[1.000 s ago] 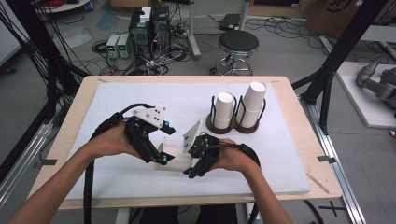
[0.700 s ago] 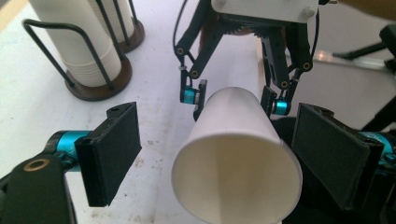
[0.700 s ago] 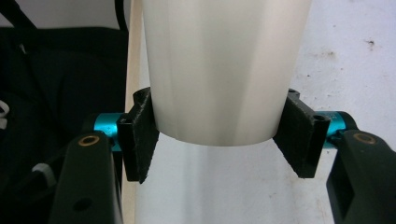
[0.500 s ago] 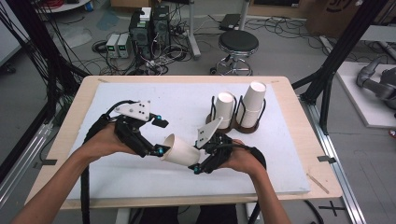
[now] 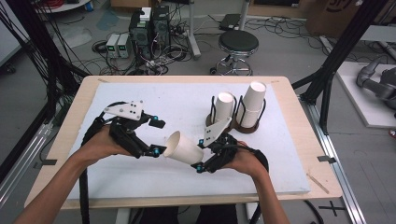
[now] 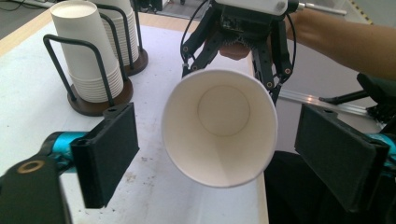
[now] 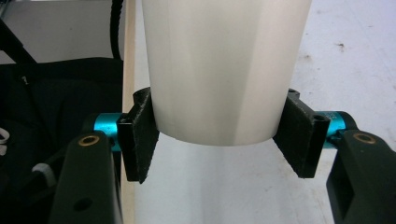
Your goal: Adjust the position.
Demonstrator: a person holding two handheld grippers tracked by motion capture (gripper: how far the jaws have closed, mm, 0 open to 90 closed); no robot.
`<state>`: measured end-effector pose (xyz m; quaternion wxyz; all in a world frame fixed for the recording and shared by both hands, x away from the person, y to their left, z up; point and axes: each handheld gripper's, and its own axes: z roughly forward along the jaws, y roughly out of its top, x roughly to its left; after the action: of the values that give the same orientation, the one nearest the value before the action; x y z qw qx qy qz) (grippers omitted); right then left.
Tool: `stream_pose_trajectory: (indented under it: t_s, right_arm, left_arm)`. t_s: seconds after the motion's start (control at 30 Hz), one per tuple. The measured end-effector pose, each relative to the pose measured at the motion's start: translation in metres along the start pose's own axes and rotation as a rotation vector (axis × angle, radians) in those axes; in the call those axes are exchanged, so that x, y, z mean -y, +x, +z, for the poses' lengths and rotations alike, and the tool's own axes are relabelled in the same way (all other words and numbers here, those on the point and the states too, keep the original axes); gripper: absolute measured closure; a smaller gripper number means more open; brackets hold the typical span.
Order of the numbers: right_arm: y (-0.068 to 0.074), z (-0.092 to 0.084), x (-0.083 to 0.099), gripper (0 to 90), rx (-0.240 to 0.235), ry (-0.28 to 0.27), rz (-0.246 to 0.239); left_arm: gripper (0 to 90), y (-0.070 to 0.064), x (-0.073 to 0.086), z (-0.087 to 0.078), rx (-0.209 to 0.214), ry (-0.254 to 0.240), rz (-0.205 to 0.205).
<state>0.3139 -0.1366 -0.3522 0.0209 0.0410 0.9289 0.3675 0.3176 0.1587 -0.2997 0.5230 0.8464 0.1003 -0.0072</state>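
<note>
While tipped sideways, cup [image 5: 184, 148] mouth leftward

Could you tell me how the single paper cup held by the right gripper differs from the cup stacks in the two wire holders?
The single cup lies tipped sideways in the air, mouth toward the left gripper; the cup stacks stand upside down in their wire holders on the table. The single cup is clamped near its base by the right gripper, whereas the stacks are untouched. It is one cup; they are many nested. All are plain white paper.

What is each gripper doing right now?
Left gripper: open, jaws apart either side of the paper cup.
Right gripper: shut on the paper cup's base.
</note>
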Motion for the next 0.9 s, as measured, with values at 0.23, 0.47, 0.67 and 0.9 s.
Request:
stream_pose_trajectory:
  t_s: [0.23,0.47,0.67,0.9]
  right_arm:
    - [0.0,-0.005,0.003,37.1,0.005,-0.049,0.01]
    - [0.002,-0.009,0.009,37.1,0.011,-0.118,0.039]
    - [0.003,-0.006,0.016,37.1,0.023,-0.185,0.041]
    - [0.004,0.0,0.025,37.1,0.008,-0.271,0.052]
  left_arm:
    - [7.4,0.001,0.013,0.0,0.001,-0.077,-0.042]
    - [7.4,0.0,0.029,0.003,0.002,-0.151,-0.064]
    - [7.4,-0.003,0.04,0.011,0.01,-0.168,-0.07]
    - [7.4,-0.003,0.048,0.021,0.015,-0.186,-0.07]
